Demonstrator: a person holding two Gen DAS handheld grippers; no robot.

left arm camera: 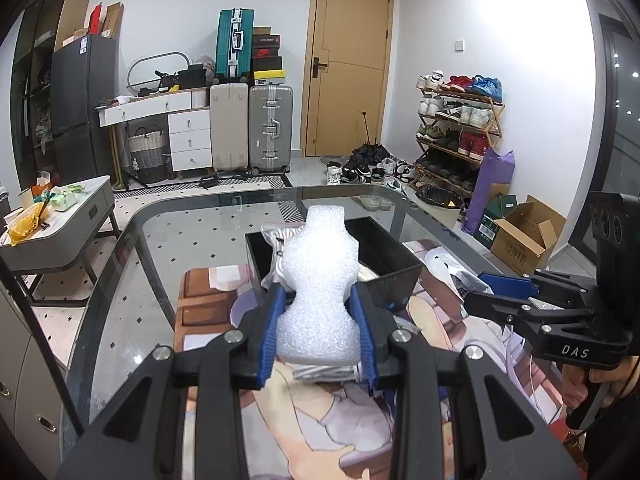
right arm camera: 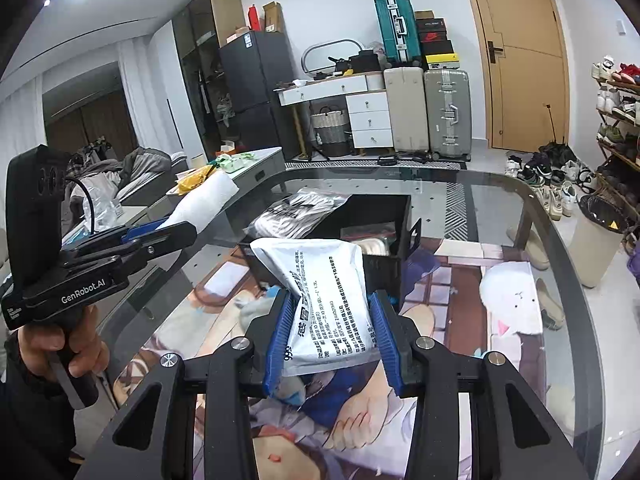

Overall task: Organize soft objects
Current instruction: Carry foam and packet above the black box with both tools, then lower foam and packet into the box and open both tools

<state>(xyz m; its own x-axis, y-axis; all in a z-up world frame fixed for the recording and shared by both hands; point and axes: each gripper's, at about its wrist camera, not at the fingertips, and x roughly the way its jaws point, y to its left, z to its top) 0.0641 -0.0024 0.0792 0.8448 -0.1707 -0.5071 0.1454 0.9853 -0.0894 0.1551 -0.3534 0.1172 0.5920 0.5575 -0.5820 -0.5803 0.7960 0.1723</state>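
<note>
My left gripper (left arm camera: 320, 312) is shut on a white foam piece (left arm camera: 320, 280), squeezed at its waist and held upright above the table in front of a black box (left arm camera: 396, 264). The same foam piece (right arm camera: 204, 200) pokes out of the left gripper (right arm camera: 168, 228) at the left of the right wrist view. My right gripper (right arm camera: 332, 324) is shut on a silver-white printed pouch (right arm camera: 324, 280), held up just before the black box (right arm camera: 372, 212). A silvery plastic bag (right arm camera: 292, 212) rests over the box's left rim. The right gripper (left arm camera: 484, 292) shows side-on at the right of the left wrist view.
The box stands on a glass table (left arm camera: 160, 264) covered partly by a printed mat (right arm camera: 460, 280). A low grey side table (left arm camera: 60, 216) with clutter sits left. Suitcases, a shoe rack and a cardboard box (left arm camera: 524, 236) stand beyond. A person's hand (right arm camera: 60, 344) holds the left gripper's handle.
</note>
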